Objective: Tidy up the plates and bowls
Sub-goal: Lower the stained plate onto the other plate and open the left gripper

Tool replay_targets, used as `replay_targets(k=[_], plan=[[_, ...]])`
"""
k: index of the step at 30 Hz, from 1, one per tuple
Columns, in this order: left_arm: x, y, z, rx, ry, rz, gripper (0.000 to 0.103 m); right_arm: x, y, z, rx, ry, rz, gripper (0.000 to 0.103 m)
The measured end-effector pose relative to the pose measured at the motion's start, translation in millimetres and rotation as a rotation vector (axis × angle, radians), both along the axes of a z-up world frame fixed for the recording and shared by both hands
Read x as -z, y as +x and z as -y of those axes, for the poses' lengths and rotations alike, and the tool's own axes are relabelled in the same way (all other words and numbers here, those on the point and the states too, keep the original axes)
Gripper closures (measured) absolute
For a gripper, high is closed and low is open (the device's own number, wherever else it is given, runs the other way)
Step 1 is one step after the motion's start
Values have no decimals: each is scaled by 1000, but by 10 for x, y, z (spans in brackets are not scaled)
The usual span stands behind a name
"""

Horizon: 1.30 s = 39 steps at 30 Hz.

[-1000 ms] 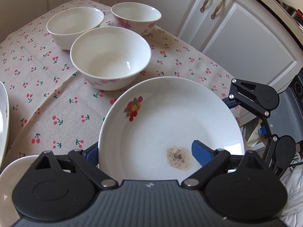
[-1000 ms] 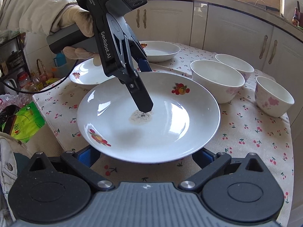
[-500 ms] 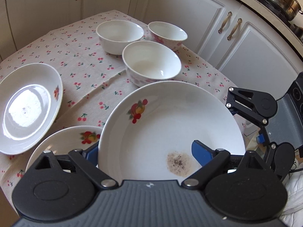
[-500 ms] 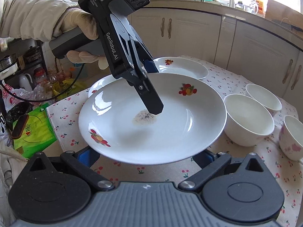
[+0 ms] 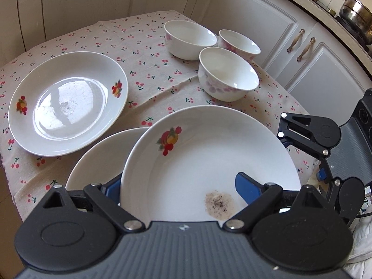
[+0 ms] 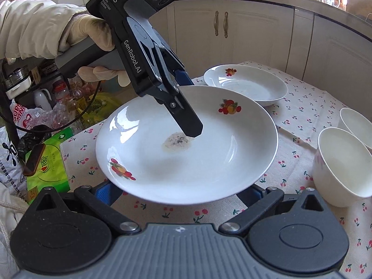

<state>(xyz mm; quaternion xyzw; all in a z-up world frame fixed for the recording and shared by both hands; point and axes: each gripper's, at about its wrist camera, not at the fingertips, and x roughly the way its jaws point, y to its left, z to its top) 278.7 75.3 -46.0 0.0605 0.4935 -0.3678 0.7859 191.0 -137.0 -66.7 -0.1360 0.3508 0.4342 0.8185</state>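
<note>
My left gripper (image 5: 183, 186) is shut on the rim of a white fruit-print plate (image 5: 209, 158) with a brown stain and holds it in the air above the table. It also shows in the right wrist view (image 6: 186, 125), one finger over the plate (image 6: 220, 144), one under. A second plate (image 5: 93, 162) lies partly beneath the held one. A third plate (image 5: 67, 102) sits at the left, seen too in the right wrist view (image 6: 246, 86). Three white bowls (image 5: 227, 74) stand behind. My right gripper (image 6: 179, 193) is open and empty below the plate's near rim.
A cherry-print cloth (image 5: 144, 46) covers the table. White cabinets (image 5: 302, 46) stand close behind. Bags and bottles (image 6: 46, 139) crowd the floor beside the table's left edge in the right wrist view.
My left gripper has lifted the stained plate up and carried it back over the second plate. The bowls now look farther away. The right gripper stays under the plate's rim.
</note>
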Motion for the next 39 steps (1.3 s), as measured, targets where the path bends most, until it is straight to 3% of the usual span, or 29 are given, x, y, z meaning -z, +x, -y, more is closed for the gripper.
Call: replay_targets(k=[20, 39], plan=[[210, 148, -173, -31, 18, -26, 8, -61, 105, -349, 11, -84, -34, 0], [127, 66, -348, -65, 31, 20, 8, -82, 114, -445, 42, -89, -77, 0]])
